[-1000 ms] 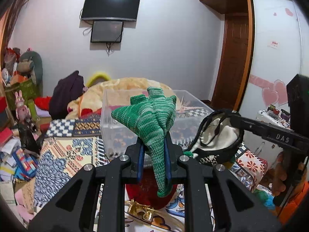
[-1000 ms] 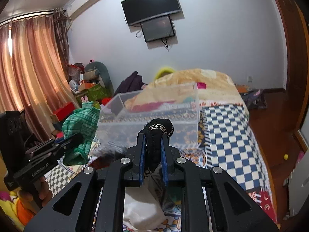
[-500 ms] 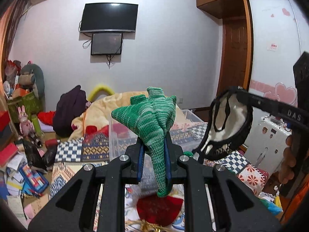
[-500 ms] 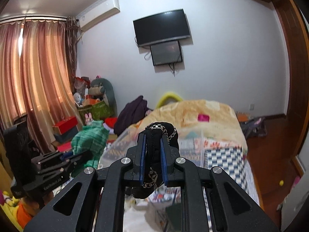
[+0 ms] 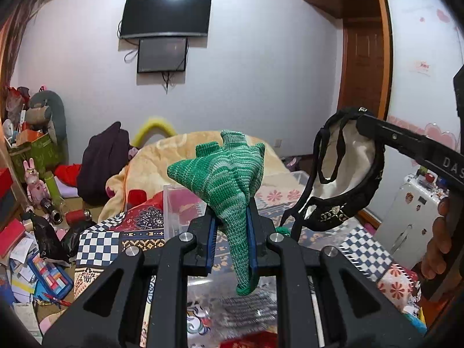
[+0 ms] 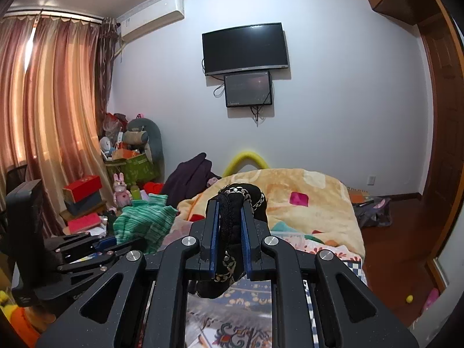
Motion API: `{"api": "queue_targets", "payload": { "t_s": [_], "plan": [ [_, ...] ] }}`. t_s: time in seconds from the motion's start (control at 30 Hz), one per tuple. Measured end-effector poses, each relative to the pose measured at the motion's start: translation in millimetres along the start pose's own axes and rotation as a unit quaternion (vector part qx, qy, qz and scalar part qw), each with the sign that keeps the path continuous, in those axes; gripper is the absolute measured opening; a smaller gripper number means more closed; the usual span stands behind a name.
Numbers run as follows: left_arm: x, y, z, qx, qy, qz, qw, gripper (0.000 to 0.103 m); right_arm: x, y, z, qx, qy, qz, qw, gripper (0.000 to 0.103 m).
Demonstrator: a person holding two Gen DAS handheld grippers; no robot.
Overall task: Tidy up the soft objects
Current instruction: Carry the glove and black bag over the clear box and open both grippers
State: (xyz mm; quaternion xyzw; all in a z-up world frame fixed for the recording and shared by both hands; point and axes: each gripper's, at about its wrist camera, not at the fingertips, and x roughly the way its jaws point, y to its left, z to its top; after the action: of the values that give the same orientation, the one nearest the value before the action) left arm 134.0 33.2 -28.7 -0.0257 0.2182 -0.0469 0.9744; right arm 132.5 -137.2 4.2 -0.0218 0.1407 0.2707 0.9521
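My left gripper (image 5: 231, 217) is shut on a green striped knitted glove (image 5: 229, 174), held up above the bed; the glove also shows in the right wrist view (image 6: 145, 223). My right gripper (image 6: 229, 217) is shut on a black cap with a cream lining and patterned trim (image 6: 232, 226), which hangs from that gripper at the right of the left wrist view (image 5: 348, 179). A clear plastic storage bin (image 5: 179, 203) stands on the bed just beyond and below both grippers.
The bed carries a patterned checkered quilt (image 5: 98, 246) and a yellow blanket (image 6: 304, 191). A dark garment (image 5: 101, 162) lies behind it. Boxes, toys and clutter (image 5: 32, 203) fill the floor at left. A white cabinet (image 5: 411, 220) stands at right.
Both grippers have risen with their loads; the clear bin has dropped lower in both views and sits partly under the fingers. Both grips are unchanged.
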Motion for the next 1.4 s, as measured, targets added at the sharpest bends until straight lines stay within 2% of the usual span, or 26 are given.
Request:
{"api": "queue_targets", "payload": {
  "t_s": [0.3, 0.43, 0.63, 0.73, 0.83, 0.97, 1.0, 1.07, 1.1, 1.13, 1.2, 1.23, 1.3, 1.37, 1.4],
  "plan": [
    [53, 7, -9, 0.007, 0.064, 0.011, 0.9979, 0.018, 33, -10, -19, -0.001, 0.056, 0.010, 0.998, 0.013],
    [69, 12, -15, 0.001, 0.089, -0.001, 0.9960, 0.018, 45, -14, -25, 0.002, 0.088, 0.030, 0.996, 0.013],
    [85, 12, -23, 0.009, 0.116, 0.003, 0.9932, 0.018, 57, -21, -39, -0.002, 0.129, 0.026, 0.991, 0.013],
    [88, 9, -24, 0.019, 0.117, 0.012, 0.9928, 0.019, 62, -27, -40, 0.001, 0.146, 0.018, 0.989, 0.013],
    [88, 7, -24, 0.017, 0.119, 0.008, 0.9927, 0.027, 67, -31, -43, -0.004, 0.165, 0.007, 0.986, 0.013],
    [82, 7, -23, 0.014, 0.111, 0.012, 0.9937, 0.044, 67, -31, -48, -0.017, 0.186, -0.004, 0.982, 0.016],
    [79, 7, -22, 0.014, 0.108, 0.013, 0.9939, 0.046, 67, -31, -49, -0.016, 0.188, -0.004, 0.982, 0.021],
    [74, 6, -21, 0.014, 0.104, 0.012, 0.9944, 0.047, 64, -30, -48, -0.016, 0.187, -0.006, 0.982, 0.038],
    [70, 5, -20, 0.014, 0.100, 0.010, 0.9948, 0.049, 61, -30, -48, -0.016, 0.183, -0.008, 0.983, 0.053],
    [68, 5, -19, 0.015, 0.097, 0.010, 0.9951, 0.051, 58, -31, -47, -0.015, 0.177, -0.009, 0.984, 0.062],
    [57, 3, -17, 0.017, 0.085, 0.007, 0.9962, 0.058, 48, -31, -44, -0.015, 0.164, -0.013, 0.986, 0.067],
    [52, 2, -16, 0.018, 0.080, 0.003, 0.9966, 0.060, 49, -31, -42, -0.013, 0.162, -0.012, 0.987, 0.067],
    [39, 0, -15, 0.016, 0.066, -0.006, 0.9977, 0.073, 38, -32, -39, -0.010, 0.154, -0.008, 0.988, 0.068],
    [28, 0, -15, 0.013, 0.055, -0.011, 0.9983, 0.079, 30, -34, -37, -0.009, 0.146, -0.010, 0.989, 0.069],
    [21, -2, -15, 0.013, 0.050, -0.013, 0.9986, 0.082, 26, -34, -37, -0.008, 0.142, -0.012, 0.990, 0.074]
  ]
}}
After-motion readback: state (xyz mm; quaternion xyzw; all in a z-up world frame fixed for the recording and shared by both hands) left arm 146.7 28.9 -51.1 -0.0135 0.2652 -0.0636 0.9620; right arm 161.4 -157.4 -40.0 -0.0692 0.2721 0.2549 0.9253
